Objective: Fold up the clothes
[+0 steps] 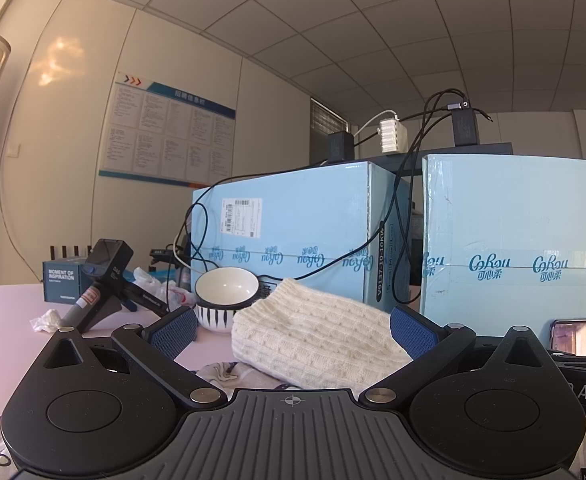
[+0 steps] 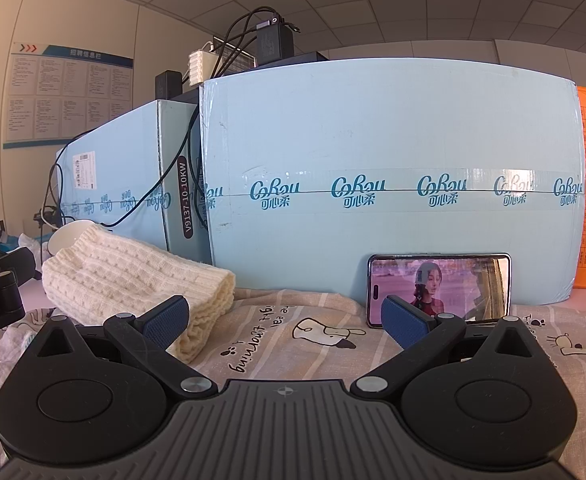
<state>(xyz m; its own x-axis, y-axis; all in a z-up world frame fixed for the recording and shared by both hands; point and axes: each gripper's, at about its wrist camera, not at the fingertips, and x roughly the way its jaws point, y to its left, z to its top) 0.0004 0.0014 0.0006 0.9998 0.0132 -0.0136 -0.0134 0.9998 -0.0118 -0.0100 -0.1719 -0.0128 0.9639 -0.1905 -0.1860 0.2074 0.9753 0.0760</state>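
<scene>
A folded cream knit sweater [image 1: 313, 340] lies on the table just ahead of my left gripper [image 1: 293, 330], whose blue-padded jaws stand wide open on either side of it, holding nothing. The sweater also shows in the right wrist view [image 2: 133, 280], at the left. A striped printed cloth with cartoon drawings [image 2: 293, 332] is spread under my right gripper [image 2: 285, 320], which is open and empty, low over the cloth. The sweater's near edge touches the right gripper's left finger [image 2: 165, 320].
Two big light-blue cardboard boxes [image 2: 393, 160] wall off the back. A phone [image 2: 439, 288] playing video leans on the right box. A white striped bowl [image 1: 225, 300], a black device on a stand [image 1: 105, 272] and cables sit at the left.
</scene>
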